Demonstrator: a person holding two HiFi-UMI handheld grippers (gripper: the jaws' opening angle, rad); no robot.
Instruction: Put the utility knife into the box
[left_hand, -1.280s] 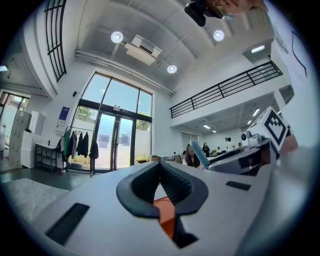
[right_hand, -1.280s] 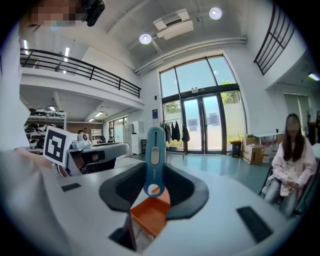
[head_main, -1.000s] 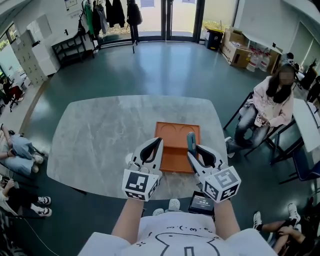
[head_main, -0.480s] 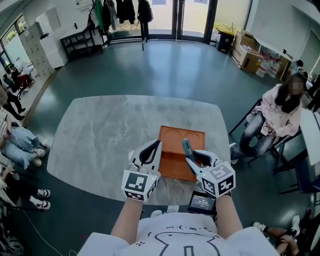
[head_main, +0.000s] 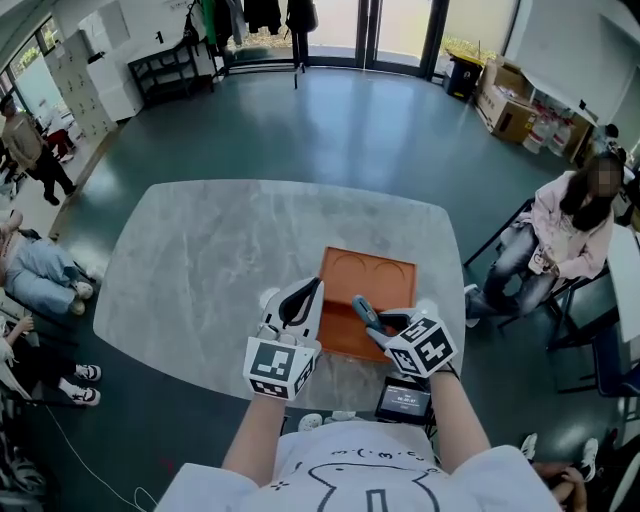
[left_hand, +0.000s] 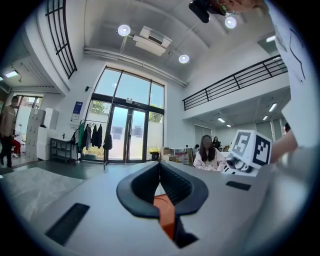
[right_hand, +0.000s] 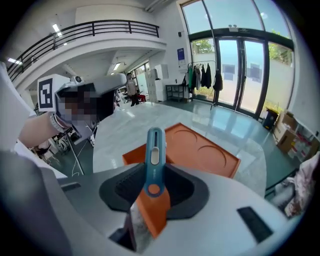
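Observation:
The box is a shallow orange tray (head_main: 372, 274) on the marble table's (head_main: 220, 260) near right side, with two round hollows at its far end. My right gripper (head_main: 378, 322) is shut on the teal utility knife (head_main: 360, 307) and holds it tilted to the left over the tray's near end. In the right gripper view the knife (right_hand: 154, 150) stands up between the jaws (right_hand: 154, 172), its grey slider facing me, with the tray (right_hand: 200, 150) beyond. My left gripper (head_main: 316, 286) hovers beside the tray's left edge, shut and holding nothing (left_hand: 160, 164).
A person (head_main: 570, 230) sits on a chair off the table's right side. A small dark screen device (head_main: 404, 401) lies by the table's near edge. People (head_main: 40, 270) sit on the floor at left. Cardboard boxes (head_main: 505, 105) stand at the far right.
My right gripper has swung the knife left and toward me, from pointing away over the tray's right side to tilting left over its near end. The left gripper has held still.

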